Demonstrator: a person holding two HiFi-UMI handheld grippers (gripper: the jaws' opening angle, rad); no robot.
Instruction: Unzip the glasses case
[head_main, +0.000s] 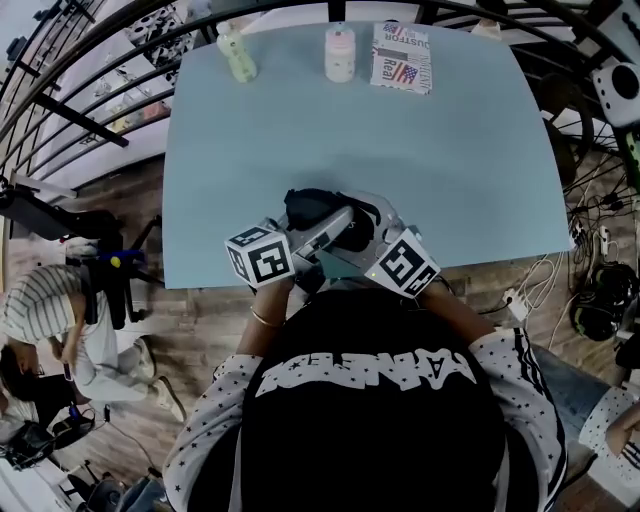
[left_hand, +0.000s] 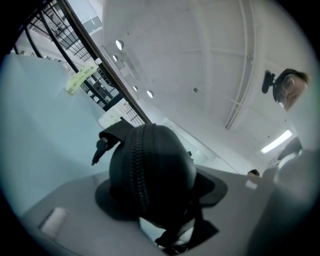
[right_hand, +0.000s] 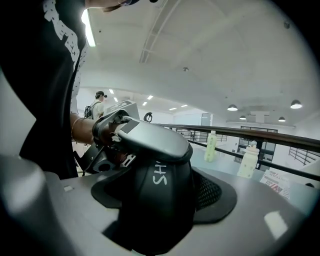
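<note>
The black glasses case (head_main: 312, 207) is held over the near edge of the blue table (head_main: 400, 170), between both grippers. In the left gripper view the case (left_hand: 155, 165) fills the jaws of my left gripper (left_hand: 157, 196), which is shut on it. Its zipper (left_hand: 136, 170) runs down the middle with teeth closed, and the pull tab (left_hand: 102, 146) sticks out at the upper left. In the right gripper view my right gripper (right_hand: 162, 212) is shut on the case (right_hand: 165, 180), which bears white lettering. The left gripper's grey jaw (right_hand: 150, 137) lies across the case's top.
At the table's far edge stand a pale green bottle (head_main: 237, 53), a white-and-pink bottle (head_main: 340, 53) and a printed packet (head_main: 402, 57). A black railing (head_main: 90, 90) curves round the table. Another person (head_main: 60, 320) sits at the lower left.
</note>
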